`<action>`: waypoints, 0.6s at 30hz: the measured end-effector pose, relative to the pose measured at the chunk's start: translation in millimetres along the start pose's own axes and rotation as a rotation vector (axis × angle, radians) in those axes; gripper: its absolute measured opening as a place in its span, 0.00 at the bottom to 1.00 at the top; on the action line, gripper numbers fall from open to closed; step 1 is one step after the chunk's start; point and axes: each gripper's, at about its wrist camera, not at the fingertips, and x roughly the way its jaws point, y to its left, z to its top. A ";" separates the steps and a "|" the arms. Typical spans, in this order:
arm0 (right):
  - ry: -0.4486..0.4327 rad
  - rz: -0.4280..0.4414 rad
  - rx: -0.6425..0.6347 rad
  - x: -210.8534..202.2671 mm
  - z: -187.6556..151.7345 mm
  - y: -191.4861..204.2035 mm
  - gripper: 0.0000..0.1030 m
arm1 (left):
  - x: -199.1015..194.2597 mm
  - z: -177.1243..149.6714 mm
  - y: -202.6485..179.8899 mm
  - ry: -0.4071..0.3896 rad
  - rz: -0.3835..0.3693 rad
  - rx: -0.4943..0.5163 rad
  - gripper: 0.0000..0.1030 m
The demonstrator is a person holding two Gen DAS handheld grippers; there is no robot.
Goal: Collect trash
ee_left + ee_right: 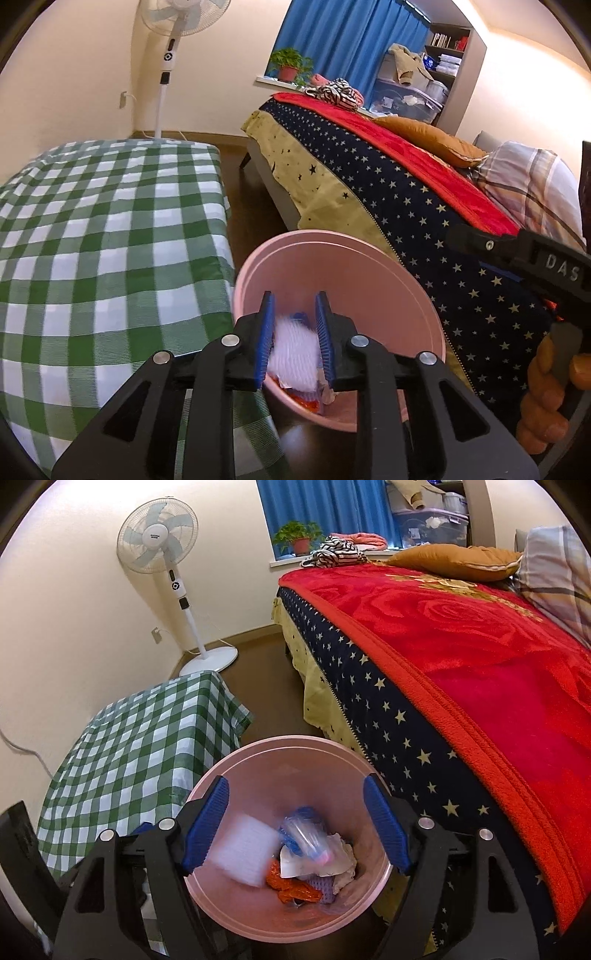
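A pink bin point(354, 280) stands on the dark floor between a checked table and a bed. My left gripper point(295, 300) hovers over its near rim with jaws slightly apart. A blurred white foam piece point(293, 350) lies loose between and below the blue pads. From above, my right gripper point(296, 782) is open wide over the bin point(288, 743). Below it a blurred clear-and-blue plastic item point(304, 834) and the white foam piece point(242, 851) are in mid-air inside the bin. Orange wrappers point(295, 888) and crumpled paper point(343, 864) lie at the bottom.
A table under a green checked cloth point(110, 240) stands left of the bin. A bed with a red blanket point(480, 657) and a starred sheet point(424, 206) runs along the right. A standing fan point(159, 542) is in the far corner. A hand point(546, 391) grips a black handle at right.
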 end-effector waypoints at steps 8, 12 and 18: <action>-0.084 0.014 -0.022 -30.8 -2.1 7.0 0.88 | -51.0 9.9 1.7 -0.076 0.054 0.020 0.76; -0.141 0.043 -0.036 -58.5 -6.0 12.4 0.95 | -81.4 20.8 5.2 -0.099 0.095 0.010 0.86; -0.142 0.080 -0.071 -81.8 -23.8 26.2 0.95 | -137.1 23.7 5.5 -0.146 0.142 0.076 0.90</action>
